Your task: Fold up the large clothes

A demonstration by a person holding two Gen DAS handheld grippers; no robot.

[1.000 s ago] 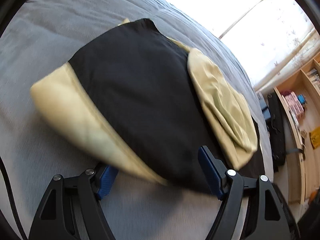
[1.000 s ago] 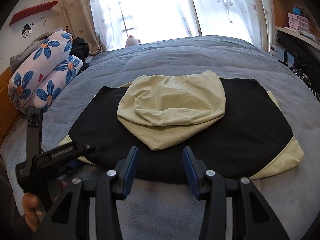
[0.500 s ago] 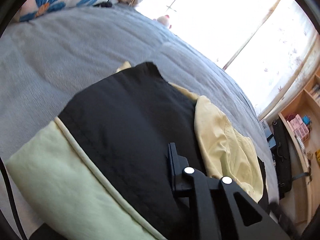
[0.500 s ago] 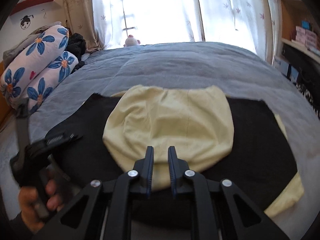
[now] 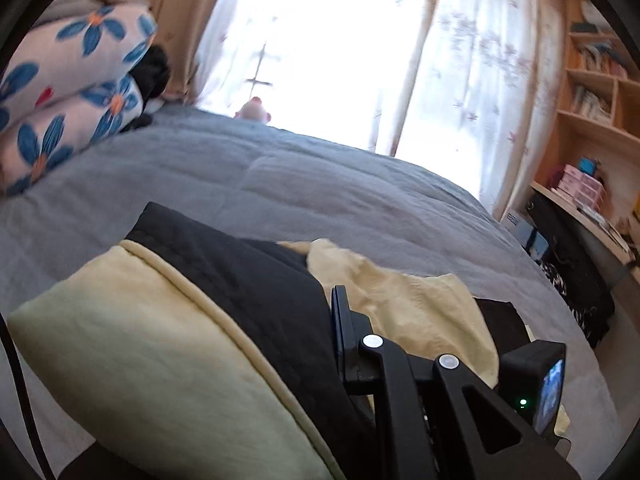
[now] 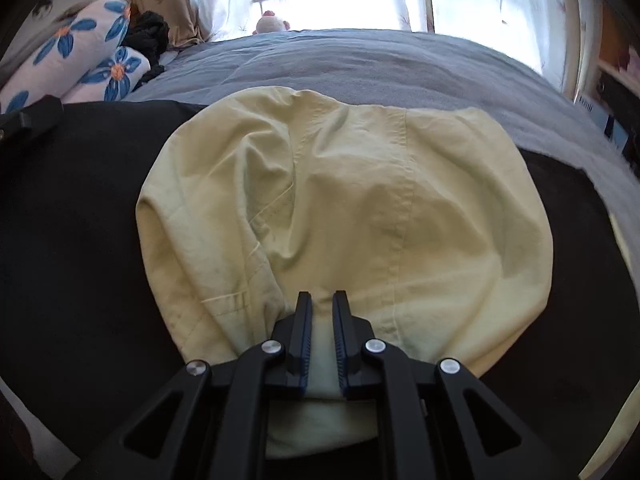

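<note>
Black-and-pale-yellow hooded garment [image 6: 80,220] lies on the grey quilted bed cover [image 6: 380,64]. Right gripper [image 6: 322,300] is clamped on the near edge of the pale yellow hood [image 6: 360,200]. Left gripper [image 5: 336,304] is clamped on the garment's lifted left edge.

Grey bed [image 5: 320,184] before bright curtained window [image 5: 320,32], wooden shelves [image 5: 592,92] rightward, floral bedding [image 5: 68,92] left.

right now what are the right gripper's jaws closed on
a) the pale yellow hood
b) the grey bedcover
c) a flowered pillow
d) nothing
a: in the right wrist view the right gripper has its jaws pinched on the near edge of the pale yellow hood, which lies on the black garment.
</note>
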